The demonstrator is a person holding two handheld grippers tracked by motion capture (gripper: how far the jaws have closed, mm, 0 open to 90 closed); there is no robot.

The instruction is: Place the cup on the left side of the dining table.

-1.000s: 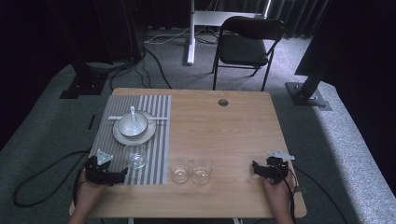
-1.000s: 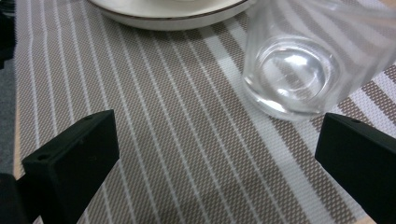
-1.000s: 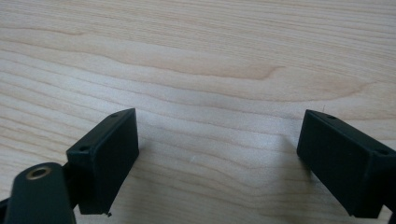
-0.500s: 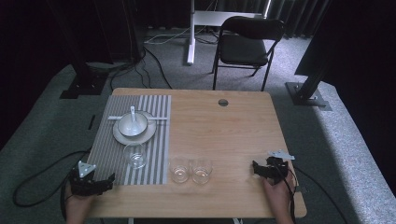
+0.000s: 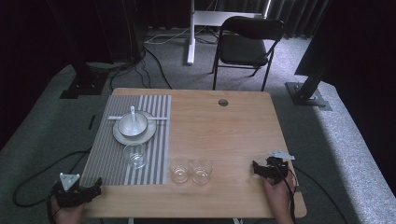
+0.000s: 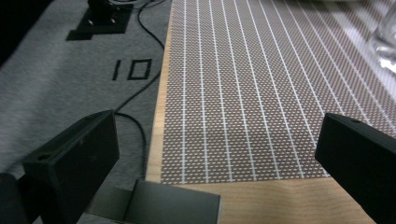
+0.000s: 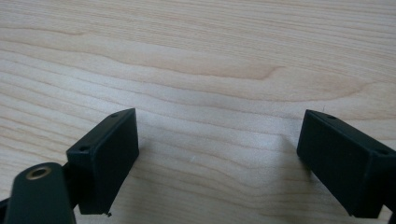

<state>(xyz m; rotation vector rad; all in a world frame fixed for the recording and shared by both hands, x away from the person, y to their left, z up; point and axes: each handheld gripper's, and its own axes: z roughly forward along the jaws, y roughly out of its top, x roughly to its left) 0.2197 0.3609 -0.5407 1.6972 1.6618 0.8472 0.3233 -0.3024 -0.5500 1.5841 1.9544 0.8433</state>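
My left gripper (image 5: pixel 95 185) hangs at the table's front left corner, partly off the edge, open with nothing between its jaws; in the left gripper view (image 6: pixel 219 154) the striped placemat (image 6: pixel 243 93) lies ahead. My right gripper (image 5: pixel 255 168) rests open on the bare wood at the front right (image 7: pixel 219 154). A white bowl with a spoon (image 5: pixel 132 123) sits on a plate (image 5: pixel 122 137) on the placemat (image 5: pixel 108 154). One clear glass (image 5: pixel 135 156) stands on the mat. Two more glasses (image 5: pixel 179 170) (image 5: pixel 201 171) stand side by side on the wood.
A wooden table (image 5: pixel 224 135) has a round cable hole (image 5: pixel 223 102) at its back. A black chair (image 5: pixel 247 46) and a white desk leg (image 5: pixel 190 32) stand behind it. Cables (image 5: pixel 42 172) trail over the grey carpet at the left.
My left gripper has drawn back and leftward from beside the mat's glass to the table's front left corner. The right gripper has stayed put.
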